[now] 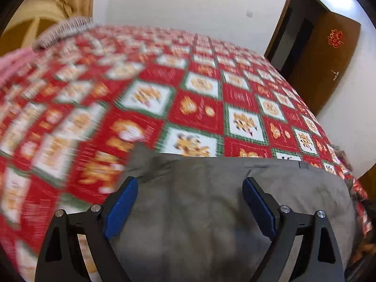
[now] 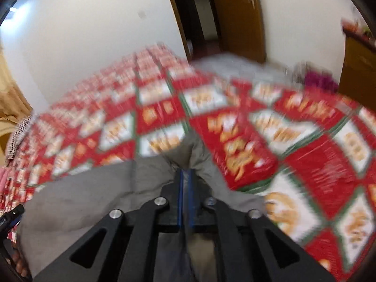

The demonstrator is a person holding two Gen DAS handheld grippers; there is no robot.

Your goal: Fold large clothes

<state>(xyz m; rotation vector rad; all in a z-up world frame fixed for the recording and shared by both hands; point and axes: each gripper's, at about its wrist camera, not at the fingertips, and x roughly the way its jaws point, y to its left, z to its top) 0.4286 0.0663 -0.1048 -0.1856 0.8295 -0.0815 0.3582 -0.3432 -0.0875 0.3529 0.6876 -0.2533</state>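
Grey cloth, the big garment (image 1: 211,199), lies on the red checked bed cover (image 1: 199,108), at 6 o'clock in both views. Your right gripper (image 2: 185,176) is pinched tight on a bunched edge of it. Your left gripper (image 1: 190,188) hangs wide open above the flat part, holding nothing. Both views are blurry, so go slowly. I think you should lift the pinched edge gently toward 12 o'clock and use the left one to grab the other corner, so the fold stays straight.

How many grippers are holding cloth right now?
1. The right gripper is shut on a bunch of the grey garment; the left gripper is open above the garment, holding nothing.
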